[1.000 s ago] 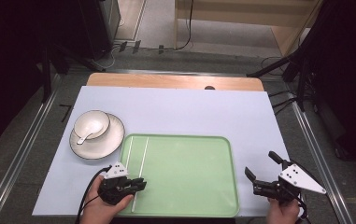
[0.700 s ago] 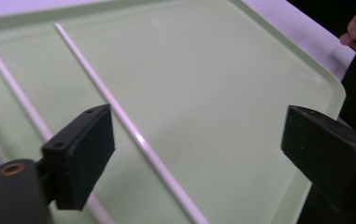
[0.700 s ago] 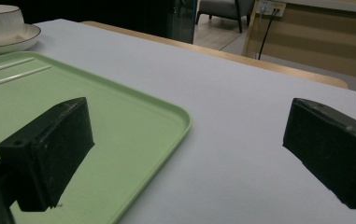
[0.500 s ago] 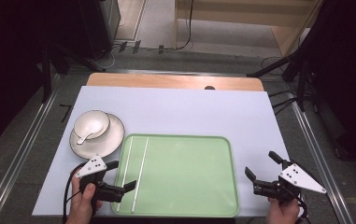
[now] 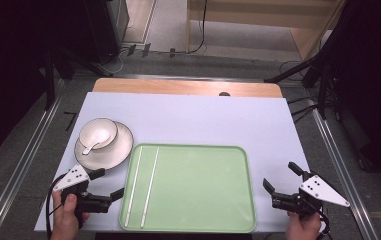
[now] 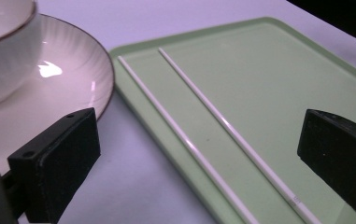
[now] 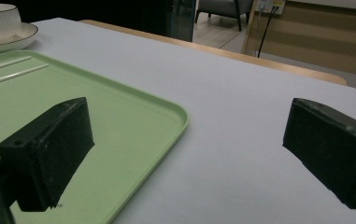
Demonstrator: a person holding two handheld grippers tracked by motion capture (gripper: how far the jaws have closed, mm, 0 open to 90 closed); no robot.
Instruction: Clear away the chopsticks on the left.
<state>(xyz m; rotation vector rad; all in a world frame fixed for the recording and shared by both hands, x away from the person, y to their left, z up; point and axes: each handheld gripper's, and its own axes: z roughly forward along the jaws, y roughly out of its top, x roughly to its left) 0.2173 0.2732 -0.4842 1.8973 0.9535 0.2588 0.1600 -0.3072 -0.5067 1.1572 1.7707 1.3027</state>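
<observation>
White sheeting covers the table [image 5: 193, 120], and on it a green tray [image 5: 198, 190] holds two white chopsticks [image 5: 143, 185] lying side by side along its left edge, beside a saucer [image 5: 110, 150] bearing a bowl [image 5: 98, 134]. Just left of the tray, the left gripper [image 5: 109, 182] has just opened its jaws wide, nothing between them. At the tray's right edge the right gripper [image 5: 280, 176] is spread open and empty.

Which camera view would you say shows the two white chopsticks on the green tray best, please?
The left gripper view: the chopsticks run large and sharp across it. The high view shows them whole but thin; the right gripper view catches only their ends.
</observation>
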